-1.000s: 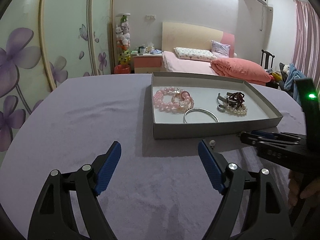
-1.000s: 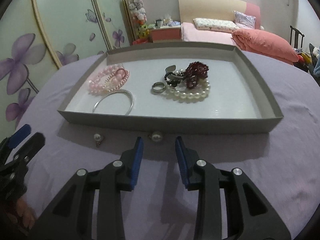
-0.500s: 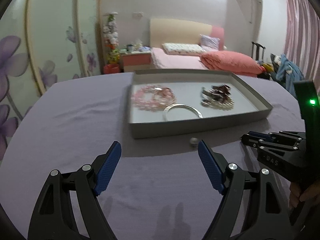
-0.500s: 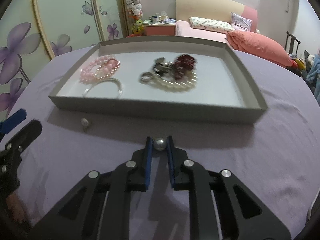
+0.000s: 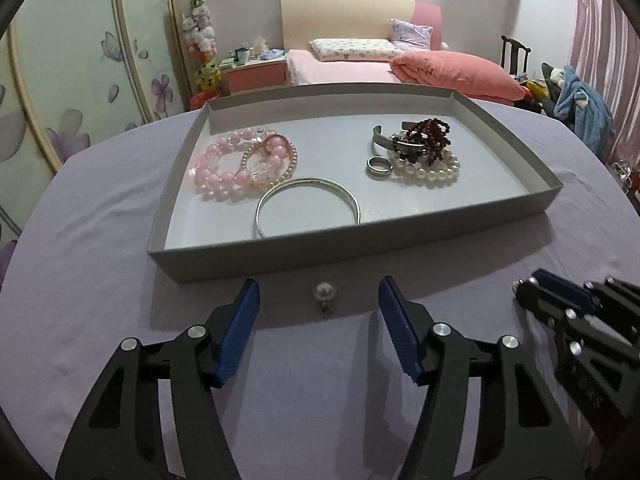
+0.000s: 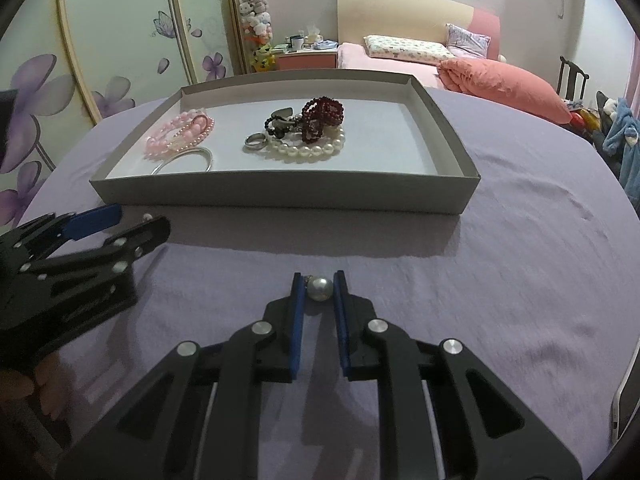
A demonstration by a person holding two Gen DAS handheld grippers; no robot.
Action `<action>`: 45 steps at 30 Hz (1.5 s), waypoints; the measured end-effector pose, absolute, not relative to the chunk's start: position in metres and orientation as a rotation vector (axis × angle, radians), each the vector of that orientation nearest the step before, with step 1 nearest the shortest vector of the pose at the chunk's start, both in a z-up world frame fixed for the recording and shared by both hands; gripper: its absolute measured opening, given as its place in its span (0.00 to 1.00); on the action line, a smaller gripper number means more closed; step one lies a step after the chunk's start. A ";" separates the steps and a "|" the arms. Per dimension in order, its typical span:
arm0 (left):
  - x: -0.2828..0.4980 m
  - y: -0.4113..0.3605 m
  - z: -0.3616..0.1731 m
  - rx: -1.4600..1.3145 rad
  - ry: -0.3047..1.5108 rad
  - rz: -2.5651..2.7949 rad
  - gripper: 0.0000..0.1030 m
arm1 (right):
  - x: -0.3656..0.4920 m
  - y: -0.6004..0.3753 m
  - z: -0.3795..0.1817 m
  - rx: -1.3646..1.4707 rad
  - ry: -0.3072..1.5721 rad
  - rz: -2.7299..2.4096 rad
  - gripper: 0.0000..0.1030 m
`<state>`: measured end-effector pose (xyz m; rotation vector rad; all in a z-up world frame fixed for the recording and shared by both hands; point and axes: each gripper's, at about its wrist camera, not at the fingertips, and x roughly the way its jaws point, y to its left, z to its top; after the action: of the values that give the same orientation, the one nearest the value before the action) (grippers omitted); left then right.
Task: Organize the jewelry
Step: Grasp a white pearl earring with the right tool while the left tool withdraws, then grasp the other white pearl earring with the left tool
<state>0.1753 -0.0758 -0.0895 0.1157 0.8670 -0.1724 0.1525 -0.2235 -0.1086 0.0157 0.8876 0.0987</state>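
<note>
A grey cardboard tray [image 5: 320, 254] on the purple cloth holds pink bead bracelets [image 5: 244, 164], a silver bangle [image 5: 308, 206], a ring [image 5: 379, 167], a white pearl bracelet [image 5: 430, 170] and dark red beads [image 5: 430, 138]. A pearl earring [image 5: 324, 294] lies on the cloth in front of the tray, between the fingers of my open left gripper [image 5: 320, 320]. My right gripper [image 6: 319, 290] is shut on a second pearl earring [image 6: 319, 289], held just above the cloth short of the tray [image 6: 280, 194]. The right gripper also shows in the left wrist view [image 5: 560, 300].
The purple-clothed table [image 6: 520, 280] ends at a rounded edge. Behind it are a bed [image 5: 400, 68], a nightstand [image 5: 256, 74] and sliding wardrobe doors [image 5: 80, 80]. A phone edge [image 6: 626, 404] shows at the far right.
My right gripper closed on a pearl earring and lifted it back a little. My left gripper moved forward and right until the other earring lies between its open fingers.
</note>
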 end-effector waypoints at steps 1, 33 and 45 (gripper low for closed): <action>0.178 -0.077 -0.090 0.112 0.877 -0.172 0.55 | 0.151 -0.224 -0.109 0.016 0.887 0.099 0.15; 0.135 -0.037 -0.084 0.064 0.852 -0.258 0.36 | 0.144 -0.209 -0.108 0.022 0.889 0.178 0.15; 0.135 -0.047 -0.088 0.105 0.861 -0.237 0.41 | 0.144 -0.211 -0.107 0.032 0.891 0.183 0.15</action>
<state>0.1346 -0.0469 -0.0878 0.1049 0.8615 -0.2371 0.1441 -0.2113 -0.1072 0.0321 0.8905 0.1832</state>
